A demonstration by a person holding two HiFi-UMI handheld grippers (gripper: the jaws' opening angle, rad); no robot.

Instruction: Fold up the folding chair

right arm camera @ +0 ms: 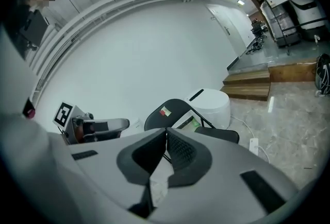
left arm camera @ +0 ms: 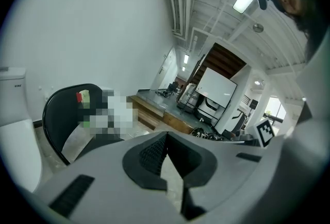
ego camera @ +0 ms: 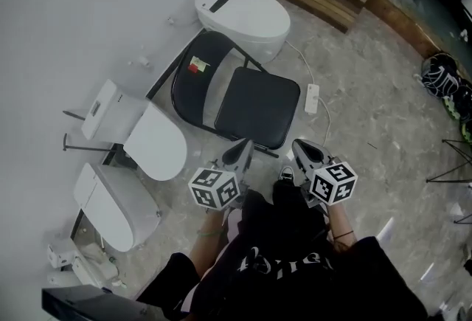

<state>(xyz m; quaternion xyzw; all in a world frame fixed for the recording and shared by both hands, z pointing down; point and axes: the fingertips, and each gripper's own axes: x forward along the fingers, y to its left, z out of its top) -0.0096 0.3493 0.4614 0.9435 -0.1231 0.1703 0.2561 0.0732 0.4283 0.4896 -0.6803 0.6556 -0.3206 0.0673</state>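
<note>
Head view: black metal folding chair (ego camera: 257,107) stands unfolded on grey marbled floor (ego camera: 369,105), close to white wall. White toilet (ego camera: 243,13) sits just beyond chair. Left gripper (ego camera: 244,145) and right gripper (ego camera: 298,144) hover side by side at seat's near edge.

Left gripper view: jaws clenched together, nothing between them. Chair backrest at far left.

Right gripper view: jaws pressed together, empty. Chair ahead, seat down.

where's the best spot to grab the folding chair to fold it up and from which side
Take the folding chair by the seat's front edge, coming from the front, where the left gripper and right gripper are, both shut and empty. The seat lies flat with that edge free; toilets crowd its back and left. Lifting there should probably swing it toward the backrest.
</note>
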